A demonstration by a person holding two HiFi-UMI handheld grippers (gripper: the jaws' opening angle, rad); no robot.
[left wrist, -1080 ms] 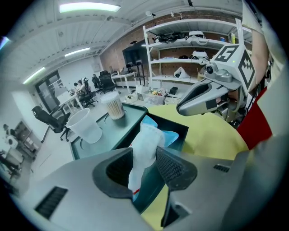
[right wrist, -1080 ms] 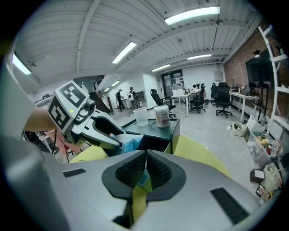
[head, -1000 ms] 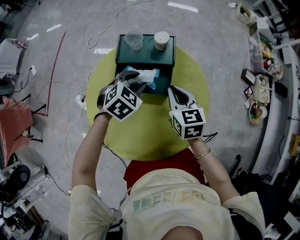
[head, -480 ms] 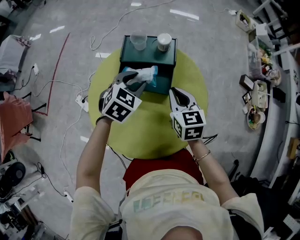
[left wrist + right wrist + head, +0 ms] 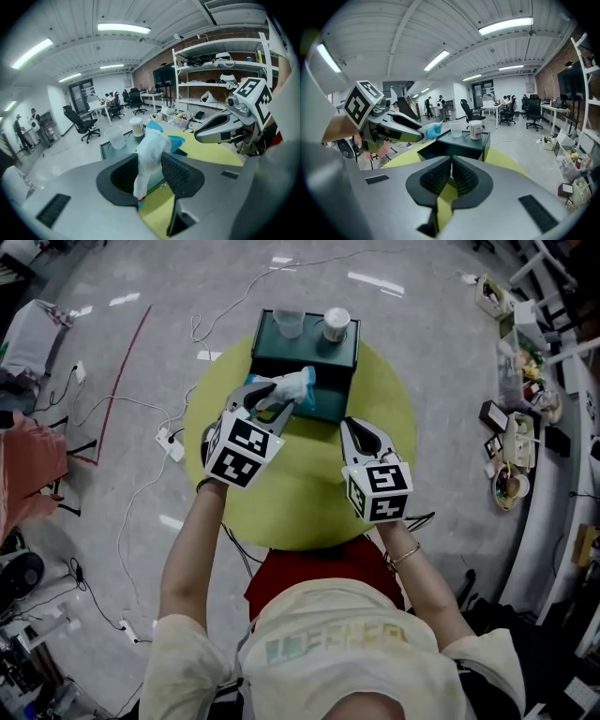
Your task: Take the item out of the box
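A dark green box (image 5: 309, 343) stands at the far edge of the round yellow table (image 5: 300, 498). My left gripper (image 5: 269, 396) is shut on a soft white and blue packet (image 5: 289, 387), held just above the box's near left side. In the left gripper view the packet (image 5: 151, 152) stands pinched between the two ribbed pads (image 5: 176, 172). My right gripper (image 5: 355, 427) hovers over the table to the right of the packet, shut with nothing between its jaws. The right gripper view shows its pads (image 5: 461, 174) together and the box (image 5: 461, 144) ahead.
A clear plastic cup (image 5: 289, 322) and a white lidded jar (image 5: 335, 323) stand on top of the box. Cables and a power strip (image 5: 172, 442) lie on the floor to the left. Shelves with clutter (image 5: 520, 427) run along the right.
The left gripper with the packet has drawn slightly back and left from the box. The right gripper has barely moved. The head view has tilted a little.
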